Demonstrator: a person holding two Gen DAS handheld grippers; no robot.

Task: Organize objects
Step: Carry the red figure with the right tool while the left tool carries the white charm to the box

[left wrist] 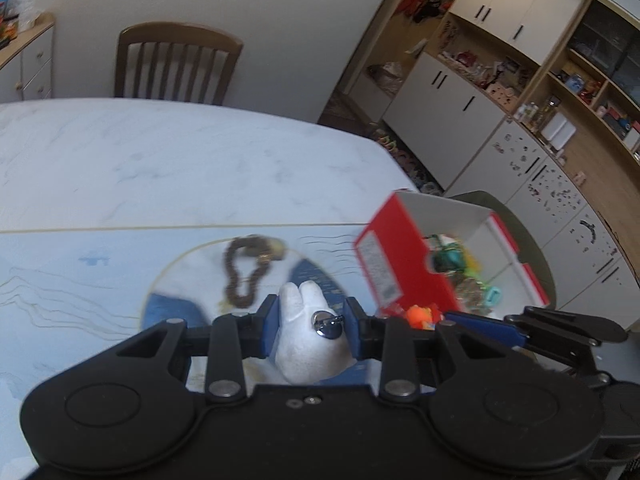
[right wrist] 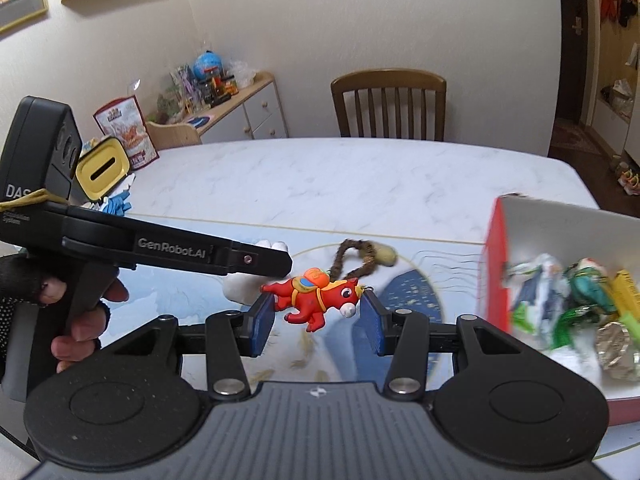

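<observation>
Two toys lifted, one bead string left beside the red box (right wrist: 494, 280).
Left tongs (left wrist: 310, 326) clench a white plush (left wrist: 304, 344); right tongs (right wrist: 318, 316) seemingly pinch a red horse (right wrist: 316, 294); brown beads (left wrist: 244, 276) lie on the table (left wrist: 160, 160); box already part-filled.

Black matte left gripper (left wrist: 310, 330) and right gripper (right wrist: 318, 320), each with 2 blue pads (right wrist: 264, 322), silver pivot screws, round housings. White "GenRobot.AI" lettering at left of right-wrist frame; black knit fingerless glove (right wrist: 18, 280).
</observation>
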